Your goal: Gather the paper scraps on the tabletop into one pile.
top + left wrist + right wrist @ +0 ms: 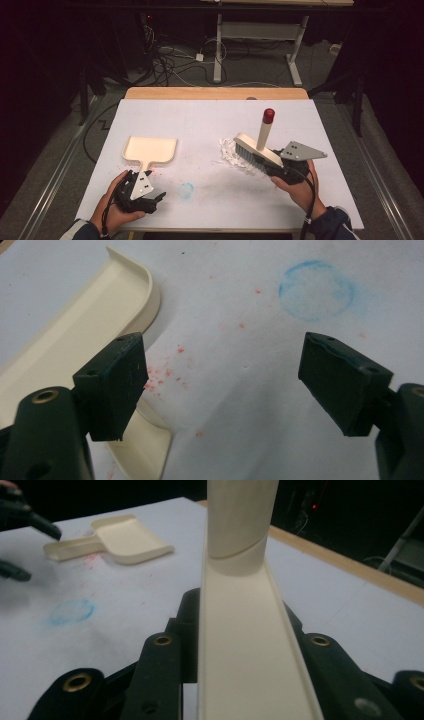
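A cream dustpan lies flat on the white table cover at the left, its short handle pointing toward me. My left gripper is open just beside that handle, and in the left gripper view the dustpan lies by the left jaw with nothing between the pads. My right gripper is shut on the cream back of a hand brush with a red-tipped handle. The brush bristles rest against a small pile of white scraps. In the right gripper view the brush back runs up between the jaws.
A blue ring mark and pink specks stain the cover between the hands. The wooden table edge lies at the far side. Beyond it are floor cables and a desk frame. The dustpan shows far left in the right gripper view.
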Available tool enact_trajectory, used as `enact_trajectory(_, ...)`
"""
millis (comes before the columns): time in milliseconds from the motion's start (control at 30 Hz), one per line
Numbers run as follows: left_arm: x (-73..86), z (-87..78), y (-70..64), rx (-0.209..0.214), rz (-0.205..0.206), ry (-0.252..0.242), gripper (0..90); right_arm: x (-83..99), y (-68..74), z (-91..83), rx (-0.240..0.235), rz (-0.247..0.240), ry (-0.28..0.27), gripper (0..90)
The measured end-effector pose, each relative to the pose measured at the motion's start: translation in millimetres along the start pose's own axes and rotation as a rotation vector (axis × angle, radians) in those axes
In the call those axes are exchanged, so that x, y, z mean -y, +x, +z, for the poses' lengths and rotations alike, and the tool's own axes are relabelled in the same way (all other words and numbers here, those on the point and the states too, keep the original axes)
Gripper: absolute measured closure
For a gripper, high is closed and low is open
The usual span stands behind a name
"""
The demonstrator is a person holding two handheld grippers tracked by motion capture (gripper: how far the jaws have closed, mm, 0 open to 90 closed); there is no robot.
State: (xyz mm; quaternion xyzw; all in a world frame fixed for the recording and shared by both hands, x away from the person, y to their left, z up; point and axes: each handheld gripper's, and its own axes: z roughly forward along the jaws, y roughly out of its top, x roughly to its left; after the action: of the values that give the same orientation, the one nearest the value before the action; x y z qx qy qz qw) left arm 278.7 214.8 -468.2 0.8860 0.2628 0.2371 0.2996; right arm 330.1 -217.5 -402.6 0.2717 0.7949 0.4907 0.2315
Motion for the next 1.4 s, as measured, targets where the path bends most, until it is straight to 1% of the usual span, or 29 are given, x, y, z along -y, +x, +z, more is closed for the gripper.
enact_trajectory(33, -0.1, 0.3, 0.0, 0.000, 0.001, 0.002, 19.0, 6.6, 2.9, -10.1, -0.008, 0.000, 0.022, 67.4)
enact_trajectory(67, -0.1, 0.2, 0.0, -0.002, 0.001, 0.003, 19.0, 6.6, 2.9, -10.1, -0.008, 0.000, 0.022, 67.4)
enact_trajectory(100, -0.1, -0.1, 0.0, -0.003, 0.000, 0.002, 19.0, 12.3, 7.0, -20.0, -0.007, -0.003, 0.027, 67.4)
enact_trajectory(133, 0.0, -0.6, 0.0, -0.006, 0.001, 0.001, 19.0, 12.3, 7.0, -20.0, -0.007, -0.003, 0.027, 67.4)
enact_trajectory(200, 0.3, -1.4, -0.1, -0.008, -0.001, -0.003, 18.9, 17.4, 9.7, -29.5, 0.001, -0.012, 0.039, 67.4)
enact_trajectory(267, 0.6, -1.4, 0.0, -0.009, -0.001, -0.005, 19.0, 23.8, 11.3, -38.5, 0.012, -0.010, 0.044, 67.5)
enact_trajectory(300, 0.6, -1.4, 0.1, -0.008, -0.002, -0.004, 19.0, 27.1, 11.4, -42.1, 0.007, -0.003, 0.051, 67.4)
enact_trajectory(333, 0.6, -1.2, -0.1, -0.008, -0.004, -0.002, 19.0, 34.3, 11.9, -47.7, 0.011, -0.004, 0.072, 67.4)
enact_trajectory(367, 0.6, -1.1, -0.2, -0.007, -0.003, -0.002, 18.9, 38.3, 12.2, -49.0, 0.012, 0.002, 0.090, 67.5)
enact_trajectory(400, 0.5, -1.0, -0.4, -0.005, -0.003, -0.002, 18.9, 38.3, 12.2, -49.0, 0.012, 0.002, 0.090, 67.5)
enact_trajectory(433, 0.4, -0.8, -0.7, -0.003, -0.002, -0.001, 19.0, 46.9, 11.8, -47.9, 0.020, 0.001, 0.123, 67.4)
enact_trajectory(467, 0.2, -0.9, -0.7, -0.002, 0.002, 0.003, 19.0, 46.9, 11.8, -47.9, 0.020, 0.001, 0.123, 67.4)
enact_trajectory(533, -0.2, -0.1, -0.9, 0.001, 0.003, 0.005, 19.0, 53.6, 10.7, -42.7, 0.023, 0.008, 0.157, 67.5)
enact_trajectory(567, -0.5, 0.4, -1.3, 0.001, 0.000, 0.003, 19.0, 55.5, 10.1, -40.1, 0.022, 0.016, 0.159, 67.5)
enact_trajectory(600, -0.8, 0.6, -1.4, 0.002, 0.003, 0.003, 19.0, 56.1, 9.9, -37.0, 0.023, 0.015, 0.159, 67.5)
enact_trajectory(667, -1.1, 1.8, -1.4, 0.006, 0.004, 0.006, 18.9, 55.2, 9.7, -29.7, 0.044, -0.013, 0.148, 67.5)
enact_trajectory(733, -1.5, 2.8, -1.5, 0.006, 0.004, 0.007, 19.0, 53.2, 7.1, -20.9, 0.061, -0.027, 0.141, 67.5)
enact_trajectory(800, -1.9, 3.0, -1.3, 0.010, 0.009, 0.012, 19.0, 50.5, 3.5, -12.8, 0.069, -0.010, 0.131, 67.5)
enact_trajectory(867, -2.1, 3.7, -1.5, 0.012, 0.011, 0.014, 18.9, 47.4, 1.5, -5.7, 0.073, -0.004, 0.115, 67.5)
enact_trajectory(933, -2.1, 4.4, -1.6, 0.010, 0.006, 0.012, 19.0, 41.5, -0.3, 4.1, 0.085, -0.020, 0.108, 67.5)
enact_trajectory(1000, -2.1, 4.5, -1.7, 0.012, 0.007, 0.012, 19.0, 40.2, -1.1, 6.7, 0.083, -0.013, 0.104, 67.5)
enact_trajectory(1067, -2.1, 3.8, -1.7, 0.011, 0.012, 0.015, 19.0, 38.4, -1.9, 10.3, 0.065, -0.004, 0.104, 67.5)
enact_trajectory(1133, -1.9, 3.3, -1.3, 0.010, 0.011, 0.013, 19.0, 37.5, 0.1, 8.4, 0.068, -0.007, 0.103, 67.5)
enact_trajectory(1167, -1.7, 3.6, -1.2, 0.008, 0.005, 0.009, 19.0, 36.8, 0.7, 5.7, 0.060, -0.004, 0.102, 67.4)
enact_trajectory(1200, -1.7, 3.5, -0.7, 0.004, 0.007, 0.013, 19.0, 35.9, 1.7, 2.3, 0.063, 0.003, 0.096, 67.4)
enact_trajectory(1267, -1.6, 3.4, -0.6, 0.002, 0.006, 0.014, 19.0, 33.4, 3.7, -6.7, 0.078, 0.016, 0.077, 67.4)
enact_trajectory(1333, -1.6, 3.1, -0.5, -0.001, 0.005, 0.013, 19.0, 29.6, 6.6, -16.3, 0.099, 0.039, 0.040, 67.3)
enact_trajectory(1400, -1.7, 2.4, -0.2, -0.006, 0.002, 0.012, 19.0, 26.0, 9.0, -21.4, 0.114, 0.054, 0.017, 67.4)
